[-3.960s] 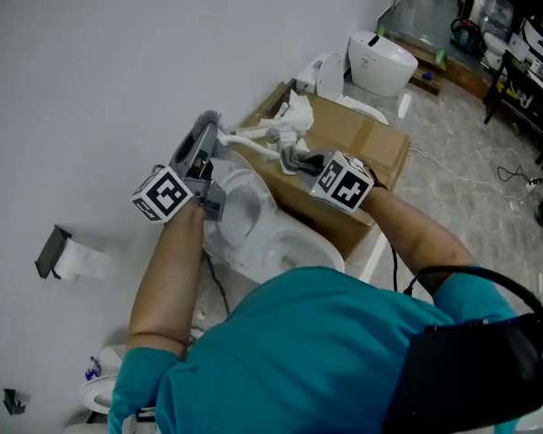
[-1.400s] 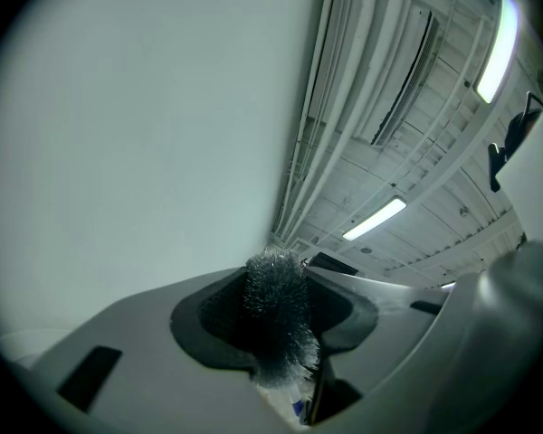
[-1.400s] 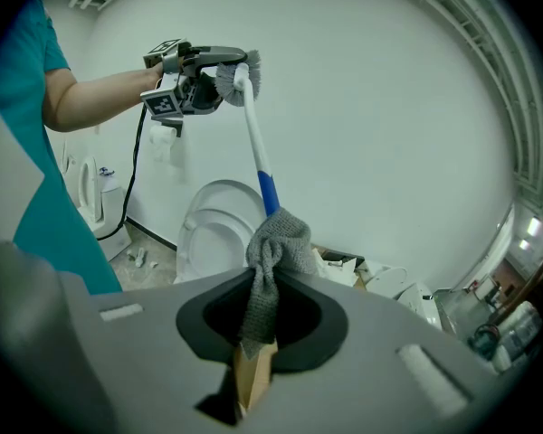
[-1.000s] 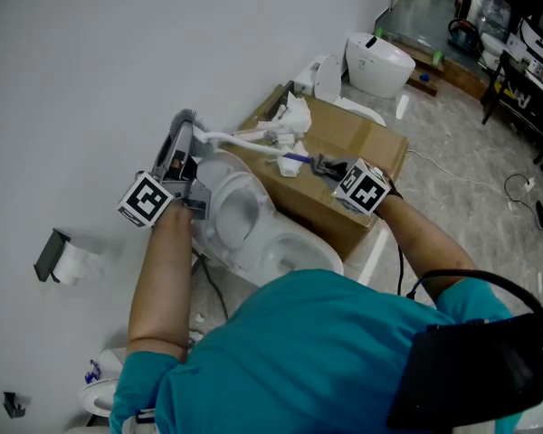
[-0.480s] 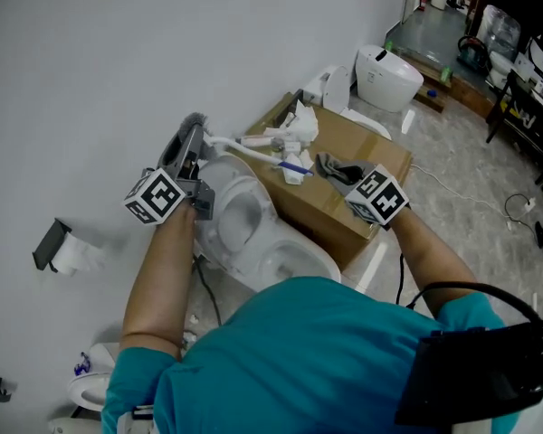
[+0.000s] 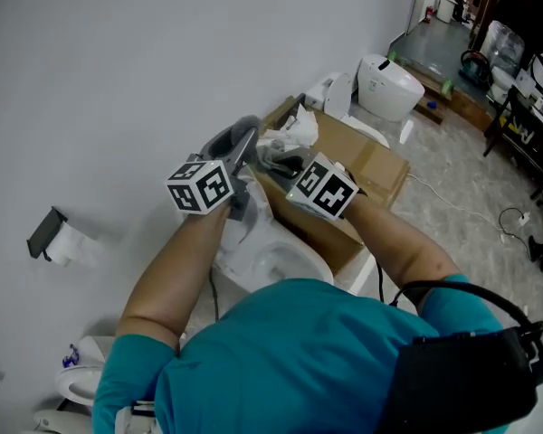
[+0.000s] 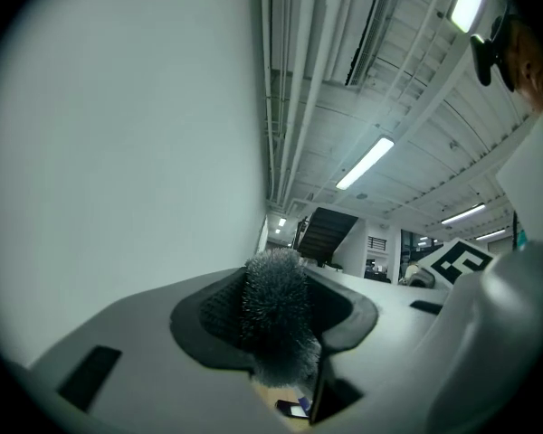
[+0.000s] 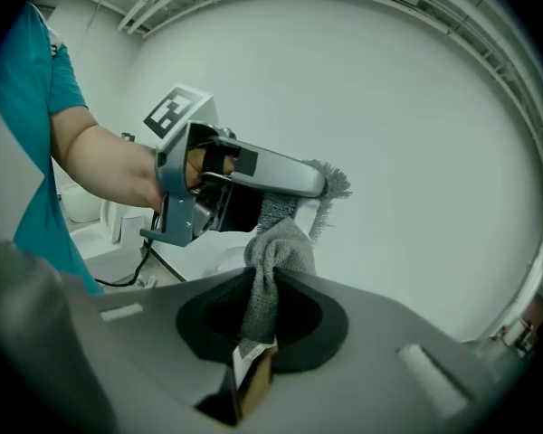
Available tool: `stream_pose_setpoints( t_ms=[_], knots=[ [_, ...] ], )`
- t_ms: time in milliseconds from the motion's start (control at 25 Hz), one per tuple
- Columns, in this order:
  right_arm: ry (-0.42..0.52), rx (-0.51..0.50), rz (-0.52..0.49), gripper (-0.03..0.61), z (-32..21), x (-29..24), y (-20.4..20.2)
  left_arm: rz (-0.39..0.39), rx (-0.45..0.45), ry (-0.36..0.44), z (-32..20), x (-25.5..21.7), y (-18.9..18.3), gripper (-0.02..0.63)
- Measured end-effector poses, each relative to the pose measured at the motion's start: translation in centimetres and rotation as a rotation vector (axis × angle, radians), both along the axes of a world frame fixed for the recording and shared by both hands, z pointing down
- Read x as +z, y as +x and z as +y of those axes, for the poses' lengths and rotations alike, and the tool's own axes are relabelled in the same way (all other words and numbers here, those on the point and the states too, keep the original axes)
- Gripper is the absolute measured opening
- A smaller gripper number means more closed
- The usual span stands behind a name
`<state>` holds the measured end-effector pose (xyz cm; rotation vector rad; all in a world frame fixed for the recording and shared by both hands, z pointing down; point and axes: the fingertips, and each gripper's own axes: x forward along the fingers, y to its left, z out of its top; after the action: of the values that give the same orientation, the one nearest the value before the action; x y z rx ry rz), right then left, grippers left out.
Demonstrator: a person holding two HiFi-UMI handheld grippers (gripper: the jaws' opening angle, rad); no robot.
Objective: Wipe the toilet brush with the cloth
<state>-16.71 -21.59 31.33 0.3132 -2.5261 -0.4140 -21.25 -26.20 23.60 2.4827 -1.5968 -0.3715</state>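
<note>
Head view: white wall (image 6: 118,61), toilet (image 6: 271,256) under both grippers, cardboard box (image 6: 376,165) beside it, tiled floor (image 6: 471,183). Only print is the square markers on the cubes; cloth tag (image 8: 244,362) is unreadable. Jaws of left gripper (image 6: 244,141) are part-spread, clamped on brush (image 7: 273,307) bristles, over the toilet. Jaws of right gripper (image 6: 279,163) pinch grey cloth (image 8: 276,253), its top against the left gripper's tip.

The cloth (image 8: 273,269) is grey, with a woven pattern. The brush (image 7: 276,310) has dark grey bristles. The left cube (image 6: 202,186) and the right cube (image 6: 324,188) show black-and-white squares. The shirt (image 6: 281,360), at the bottom, is teal, and the box (image 6: 373,163) is brown.
</note>
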Motion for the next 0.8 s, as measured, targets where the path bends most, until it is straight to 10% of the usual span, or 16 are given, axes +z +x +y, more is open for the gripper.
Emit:
stream_pose_setpoints(
  t_ms=[800],
  knots=[
    [-0.043,0.12,0.018,0.021,-2.6,1.8,1.9,-0.001,0.025,0.014,0.5,-0.9,0.5,0.161]
  ],
)
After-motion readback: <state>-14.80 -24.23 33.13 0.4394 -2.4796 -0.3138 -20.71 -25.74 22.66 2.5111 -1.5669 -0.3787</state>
